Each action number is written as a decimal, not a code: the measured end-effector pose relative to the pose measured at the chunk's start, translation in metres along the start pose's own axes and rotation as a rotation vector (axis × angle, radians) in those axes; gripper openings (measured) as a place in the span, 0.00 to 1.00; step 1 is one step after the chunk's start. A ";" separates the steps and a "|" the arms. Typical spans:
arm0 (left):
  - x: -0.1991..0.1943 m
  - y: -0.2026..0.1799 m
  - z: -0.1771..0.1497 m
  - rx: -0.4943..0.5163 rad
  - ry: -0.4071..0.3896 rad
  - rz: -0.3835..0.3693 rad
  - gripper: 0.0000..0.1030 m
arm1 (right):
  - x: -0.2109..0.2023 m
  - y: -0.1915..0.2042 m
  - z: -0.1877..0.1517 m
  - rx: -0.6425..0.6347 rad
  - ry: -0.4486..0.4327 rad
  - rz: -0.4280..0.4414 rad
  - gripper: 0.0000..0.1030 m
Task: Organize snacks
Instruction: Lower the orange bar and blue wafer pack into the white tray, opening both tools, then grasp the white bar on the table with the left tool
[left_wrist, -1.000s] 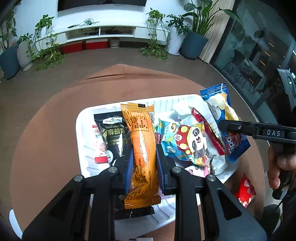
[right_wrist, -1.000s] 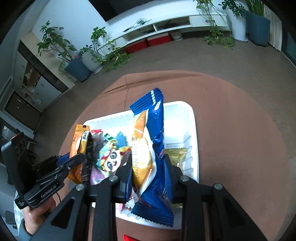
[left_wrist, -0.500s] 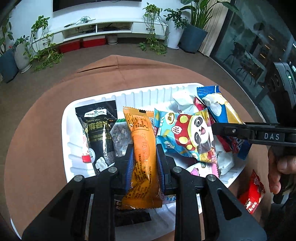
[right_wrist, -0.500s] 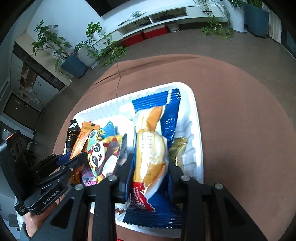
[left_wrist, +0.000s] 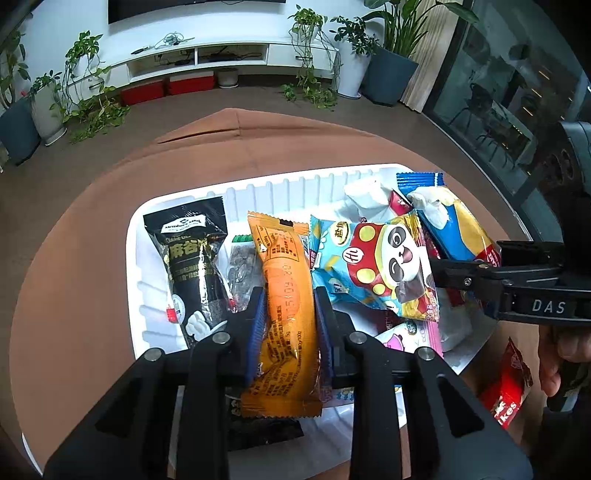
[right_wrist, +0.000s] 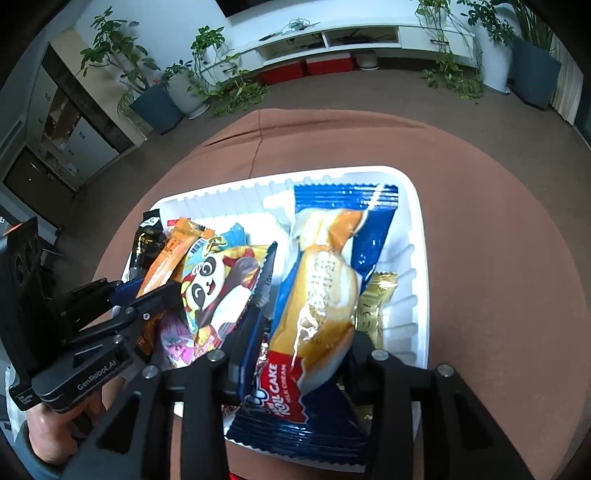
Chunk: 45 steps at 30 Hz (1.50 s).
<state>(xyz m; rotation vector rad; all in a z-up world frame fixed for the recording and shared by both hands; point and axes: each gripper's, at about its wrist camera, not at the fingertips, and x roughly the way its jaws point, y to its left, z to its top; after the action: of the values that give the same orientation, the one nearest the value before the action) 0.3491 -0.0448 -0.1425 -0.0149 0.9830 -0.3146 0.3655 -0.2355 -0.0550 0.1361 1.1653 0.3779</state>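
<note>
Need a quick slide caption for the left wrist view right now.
Left claw shut on an orange snack packet over the white tray of snacks; right claw reaches in beside the panda packet.

Brown table (left_wrist: 74, 295) bears white tray (left_wrist: 135, 266), red packet (left_wrist: 508, 384).

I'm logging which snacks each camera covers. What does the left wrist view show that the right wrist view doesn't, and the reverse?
Only the left wrist view shows the red packet lying off the tray and the clear packet of dark pieces. Only the right wrist view shows the gold packet beside the blue roll cake. Both show the white tray, panda packet, orange packet in the left tongs, and the roll cake in the right tongs.
</note>
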 end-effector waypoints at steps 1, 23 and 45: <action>0.000 0.000 -0.001 -0.001 0.001 0.002 0.27 | -0.001 0.000 0.000 0.001 -0.002 -0.002 0.44; -0.061 -0.016 -0.019 0.009 -0.071 0.023 0.89 | -0.043 -0.007 -0.023 0.063 -0.058 0.049 0.75; -0.158 -0.015 -0.173 -0.034 -0.084 0.145 1.00 | -0.136 0.020 -0.185 0.225 -0.301 0.004 0.86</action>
<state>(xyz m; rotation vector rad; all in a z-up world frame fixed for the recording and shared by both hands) 0.1224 0.0052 -0.1073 0.0122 0.9011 -0.1631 0.1453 -0.2822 -0.0037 0.3786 0.9072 0.2192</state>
